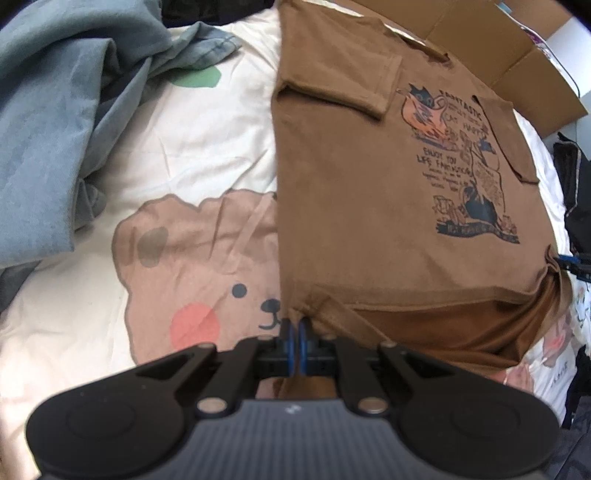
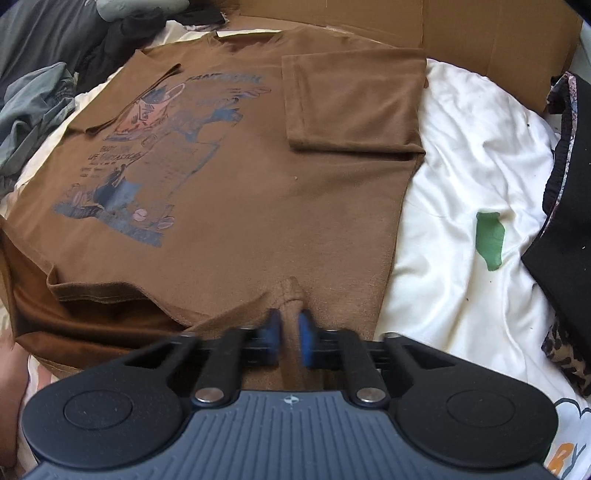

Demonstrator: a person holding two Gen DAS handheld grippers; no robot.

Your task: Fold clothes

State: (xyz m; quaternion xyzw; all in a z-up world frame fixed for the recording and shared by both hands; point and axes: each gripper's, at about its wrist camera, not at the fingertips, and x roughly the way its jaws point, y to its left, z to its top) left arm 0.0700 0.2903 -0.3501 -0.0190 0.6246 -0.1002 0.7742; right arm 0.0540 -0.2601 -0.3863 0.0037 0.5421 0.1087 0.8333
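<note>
A brown T-shirt (image 1: 369, 206) with a blue and orange print lies face up on the bed, both sleeves folded in over its body. My left gripper (image 1: 295, 325) is shut on the shirt's bottom left hem corner. In the right wrist view the same T-shirt (image 2: 258, 192) fills the middle, and my right gripper (image 2: 290, 317) is shut on a pinched ridge of cloth at the bottom hem near the right side. The right gripper's blue tips (image 1: 570, 260) peek in at the shirt's edge in the left wrist view.
A cream bedsheet (image 1: 184, 147) with a bear drawing covers the bed. A heap of blue-grey clothes (image 1: 62, 110) lies to the left. Flattened cardboard (image 2: 480, 33) stands behind the shirt. Dark garments (image 2: 565, 206) lie at the right edge, grey ones (image 2: 33, 92) at the far left.
</note>
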